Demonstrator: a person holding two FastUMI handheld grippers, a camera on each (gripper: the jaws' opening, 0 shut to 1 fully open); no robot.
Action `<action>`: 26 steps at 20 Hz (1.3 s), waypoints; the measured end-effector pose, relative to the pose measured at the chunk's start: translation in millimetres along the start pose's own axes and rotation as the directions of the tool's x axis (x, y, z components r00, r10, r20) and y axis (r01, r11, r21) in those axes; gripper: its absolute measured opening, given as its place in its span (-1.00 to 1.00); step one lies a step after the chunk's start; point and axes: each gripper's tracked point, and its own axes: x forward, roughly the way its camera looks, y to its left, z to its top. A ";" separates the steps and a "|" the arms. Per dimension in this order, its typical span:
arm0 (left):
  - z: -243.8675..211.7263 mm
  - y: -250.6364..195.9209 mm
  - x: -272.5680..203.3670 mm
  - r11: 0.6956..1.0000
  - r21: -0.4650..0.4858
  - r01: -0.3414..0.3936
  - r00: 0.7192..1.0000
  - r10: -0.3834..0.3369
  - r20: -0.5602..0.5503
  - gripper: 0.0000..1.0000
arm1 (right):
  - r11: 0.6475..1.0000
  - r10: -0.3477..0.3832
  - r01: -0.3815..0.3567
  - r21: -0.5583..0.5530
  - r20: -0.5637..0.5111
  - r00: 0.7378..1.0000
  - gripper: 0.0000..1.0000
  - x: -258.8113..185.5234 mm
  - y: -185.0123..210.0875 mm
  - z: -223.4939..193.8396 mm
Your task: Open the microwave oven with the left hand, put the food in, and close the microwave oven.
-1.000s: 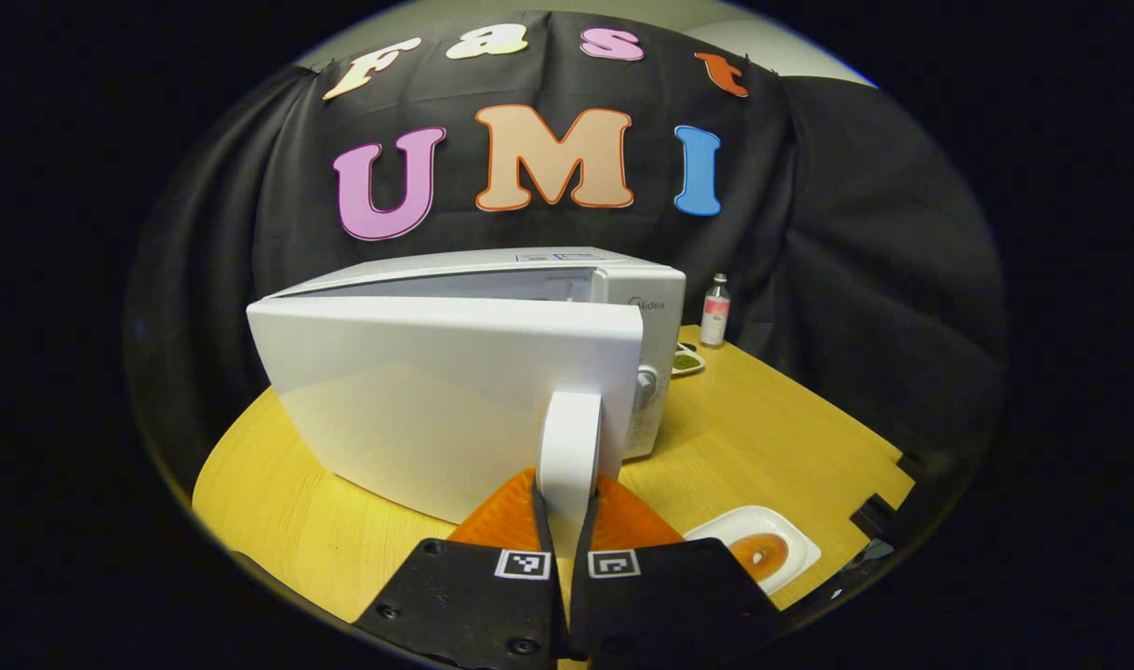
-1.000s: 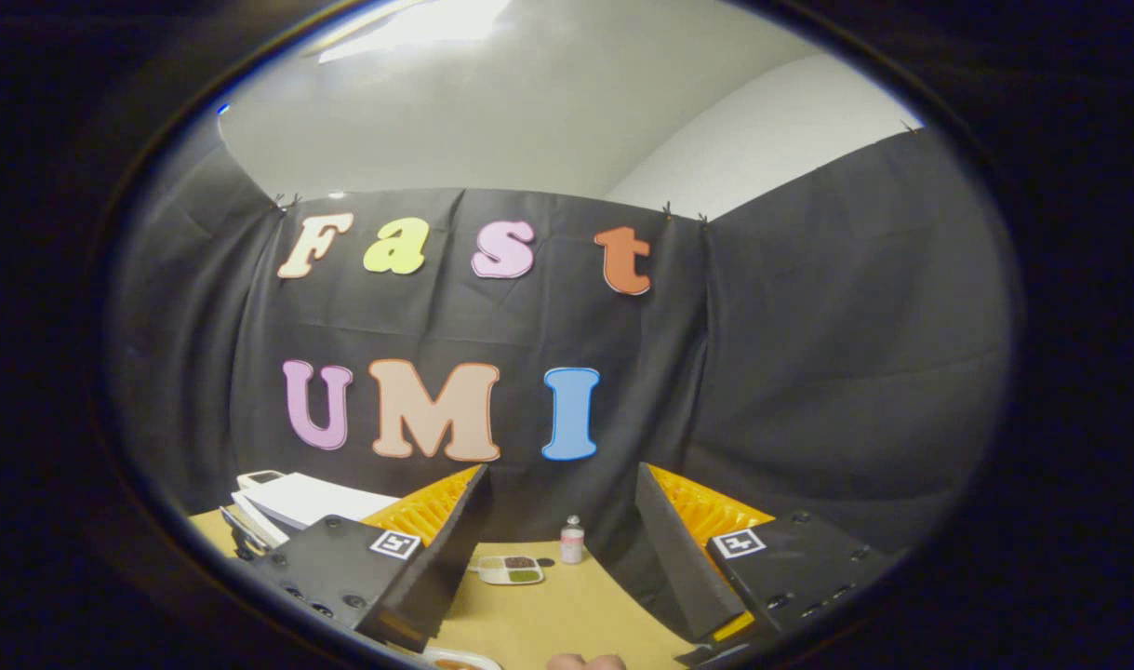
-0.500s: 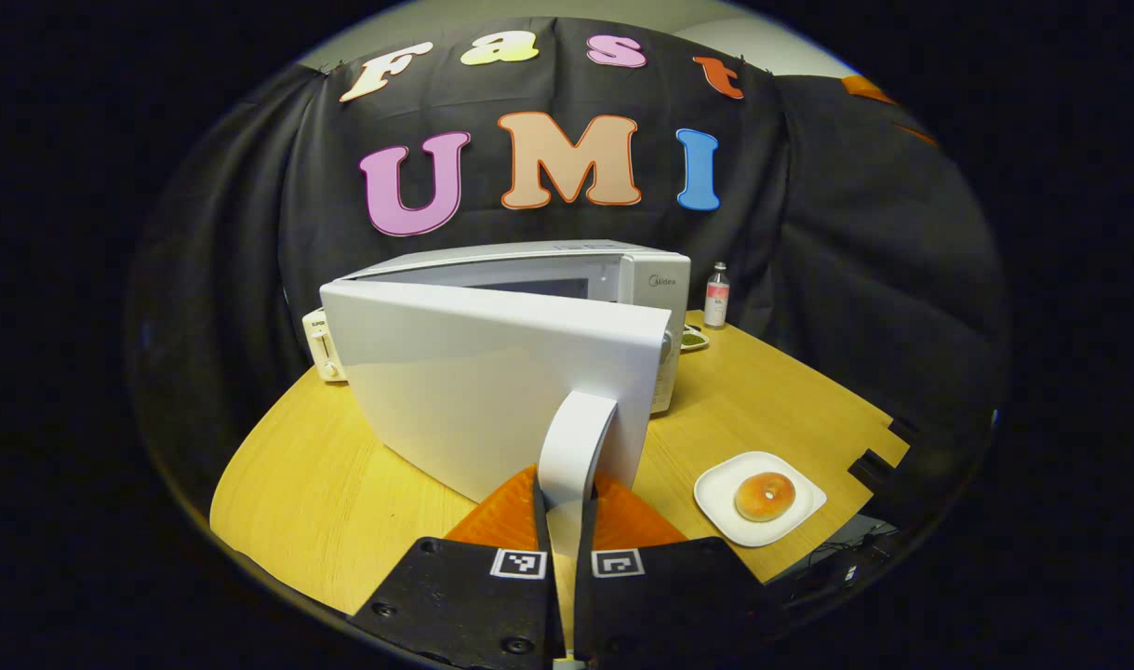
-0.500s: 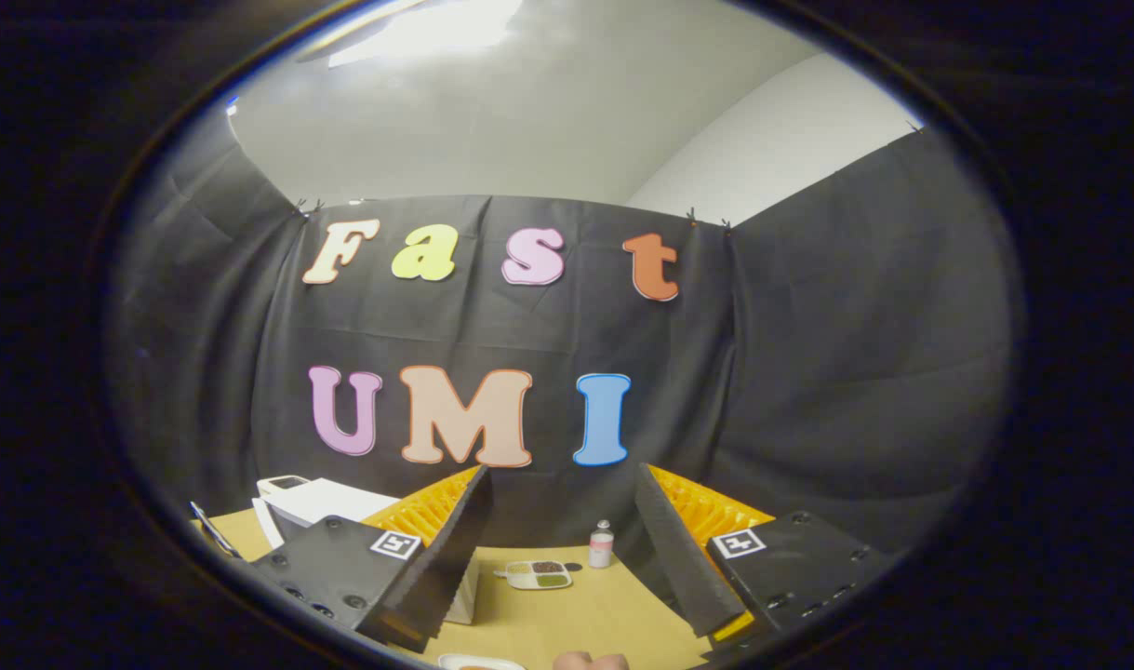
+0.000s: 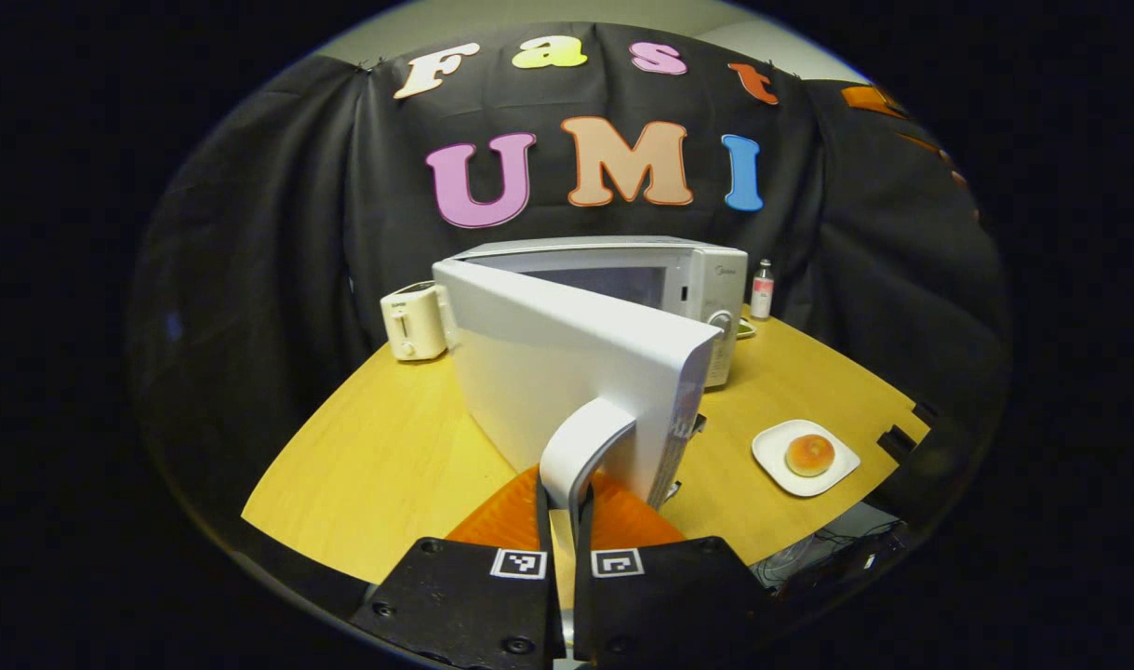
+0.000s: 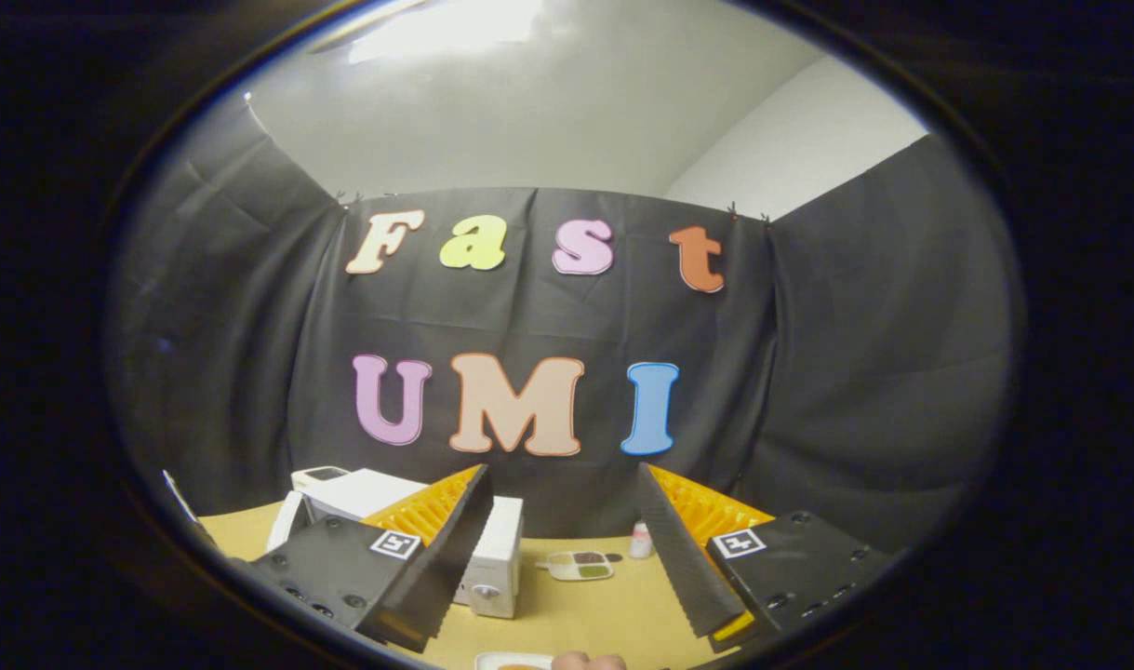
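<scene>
White microwave (image 5: 706,279) door (image 5: 567,372) swung wide, handle (image 5: 580,447) clamped in the left gripper (image 5: 559,507).
Yellow wooden desk (image 5: 380,456) open to the left of the door; toaster (image 5: 413,321) at the back edge, just beside the microwave. Bun (image 5: 809,455) on a white plate (image 5: 773,448) near the front right edge, well apart from the door. Small bottle (image 5: 762,289) behind the microwave by the black cloth wall. Right gripper (image 6: 567,549) held high above the desk, spread apart, grasping nothing.

The left gripper view looks from close behind the microwave (image 5: 622,307) door handle, across the table (image 5: 380,456). The right gripper view tilts upward toward the wall; both share the microwave (image 6: 492,558).
</scene>
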 end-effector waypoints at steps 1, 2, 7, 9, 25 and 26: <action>-1.3 11.7 -3.4 1.000 -0.004 -0.021 1.000 0.021 0.000 -0.93 | 1.000 0.004 -0.004 -0.002 -0.001 1.000 0.94 -1.2 3.8 -2.8; -3.0 23.1 -7.1 0.999 -0.010 -0.042 0.999 0.042 0.001 -0.94 | 1.000 0.010 -0.010 -0.004 -0.005 1.000 0.94 -2.5 6.7 -7.4; -9.6 69.9 -20.1 0.991 -0.079 -0.111 0.993 0.113 0.028 -0.94 | 0.998 0.048 -0.048 -0.031 -0.003 0.999 0.95 -8.7 25.2 -26.6; -11.2 79.9 -24.0 0.988 -0.102 -0.118 0.992 0.122 0.030 -0.95 | 0.996 0.067 -0.068 -0.053 -0.019 0.998 0.94 -12.2 31.4 -36.1; 1.5 84.4 -41.4 0.989 -0.093 -0.114 0.991 0.120 0.062 0.99 | 0.997 0.076 -0.078 0.003 -0.272 0.959 0.94 -28.8 32.3 -173.8; 6.0 84.5 -46.5 0.991 -0.074 -0.111 0.991 0.116 0.068 0.99 | 0.996 0.081 -0.086 -0.005 -0.287 0.954 0.94 -31.6 34.1 -182.9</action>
